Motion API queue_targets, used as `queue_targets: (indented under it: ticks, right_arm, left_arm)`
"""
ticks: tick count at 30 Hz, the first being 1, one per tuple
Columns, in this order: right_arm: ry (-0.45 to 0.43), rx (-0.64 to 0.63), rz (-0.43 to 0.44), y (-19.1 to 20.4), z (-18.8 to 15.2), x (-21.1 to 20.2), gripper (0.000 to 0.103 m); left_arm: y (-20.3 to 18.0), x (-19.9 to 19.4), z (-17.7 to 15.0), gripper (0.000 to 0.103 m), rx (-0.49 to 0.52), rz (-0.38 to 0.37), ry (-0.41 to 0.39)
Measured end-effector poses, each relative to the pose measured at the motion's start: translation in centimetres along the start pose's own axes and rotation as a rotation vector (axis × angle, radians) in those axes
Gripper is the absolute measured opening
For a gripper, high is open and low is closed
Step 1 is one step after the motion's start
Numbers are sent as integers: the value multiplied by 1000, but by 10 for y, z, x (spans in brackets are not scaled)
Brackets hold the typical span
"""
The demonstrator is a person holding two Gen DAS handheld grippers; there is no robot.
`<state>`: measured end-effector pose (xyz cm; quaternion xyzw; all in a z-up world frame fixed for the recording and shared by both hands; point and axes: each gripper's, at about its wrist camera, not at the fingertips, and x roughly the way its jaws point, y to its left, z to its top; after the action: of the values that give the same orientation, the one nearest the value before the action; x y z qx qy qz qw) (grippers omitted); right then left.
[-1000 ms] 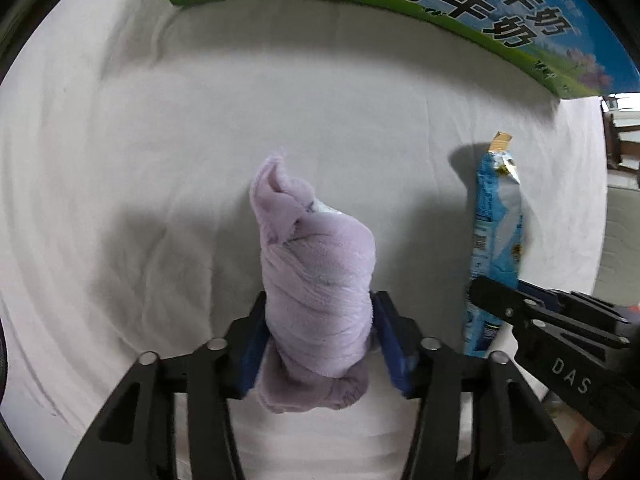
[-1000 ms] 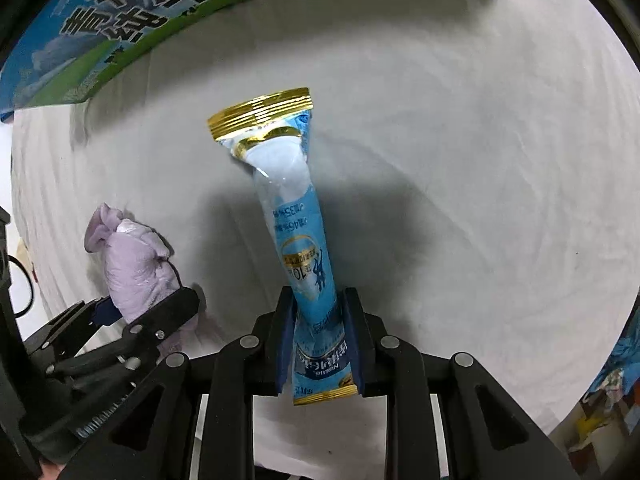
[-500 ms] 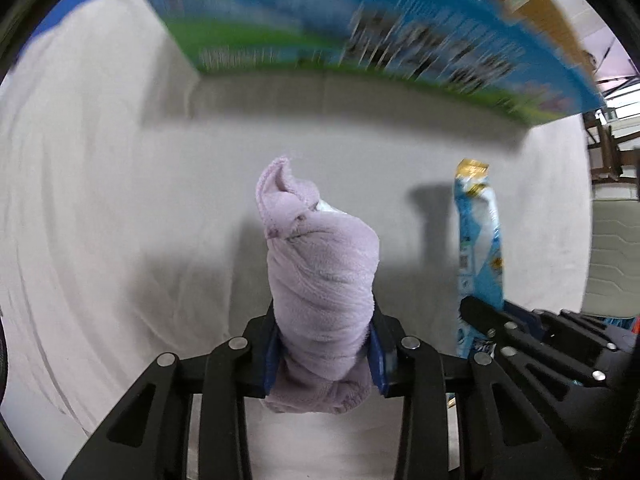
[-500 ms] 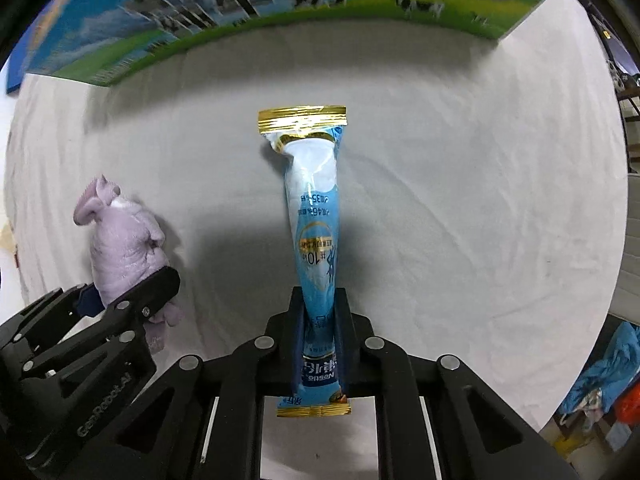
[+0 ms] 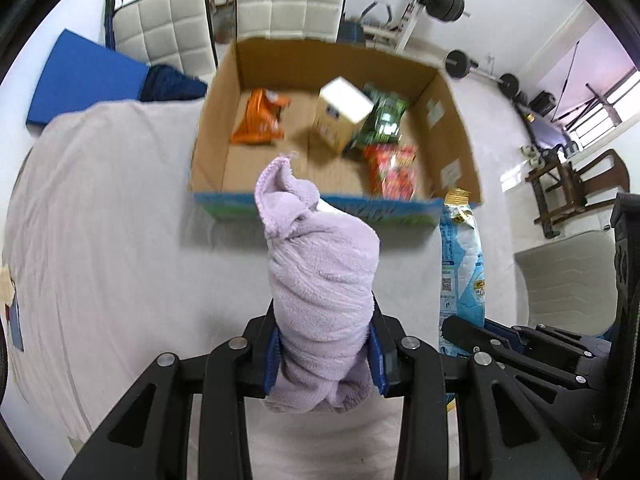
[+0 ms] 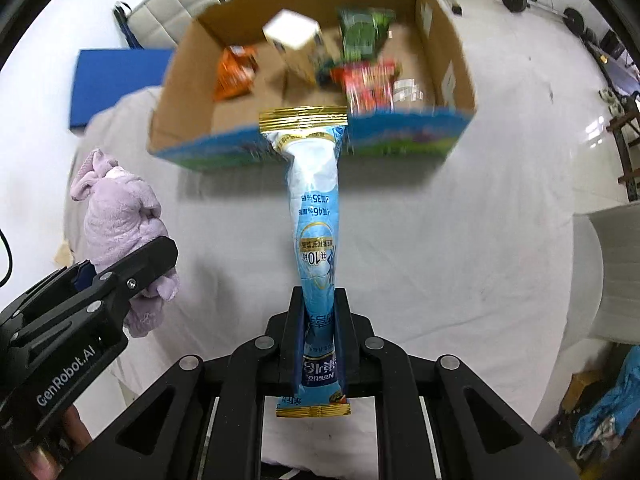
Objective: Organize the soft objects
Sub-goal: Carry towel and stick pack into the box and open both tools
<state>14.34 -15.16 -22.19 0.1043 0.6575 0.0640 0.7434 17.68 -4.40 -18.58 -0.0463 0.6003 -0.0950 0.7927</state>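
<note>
Black grippers [image 6: 319,340], blue-padded fingers [image 5: 378,356]

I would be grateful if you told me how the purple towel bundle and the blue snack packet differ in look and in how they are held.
The purple towel bundle is fuzzy, plump cloth; the blue snack packet is glossy printed film with gold sealed ends.
The bundle bulges wider than the left gripper; the packet is slim and long in the right gripper.
Both are clamped near their lower end, with the cardboard box beyond them.
</note>
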Motion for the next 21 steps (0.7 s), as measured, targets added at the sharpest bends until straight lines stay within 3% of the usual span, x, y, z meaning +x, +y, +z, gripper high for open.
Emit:
queue_targets:
  ticks: [7,14,21]
  right_arm:
    - [-74,-6,38,-11,22,-47,13]
    - [-114,23,72,-17,44,-58,13]
    - [-170,36,-10,-37,102,-59,13]
  left_arm:
    - [9,-23,24,32,8,-15,-66]
    - [20,-32,57,33,12,-10,-101]
    - [37,-3,114,33,2,-18,-70]
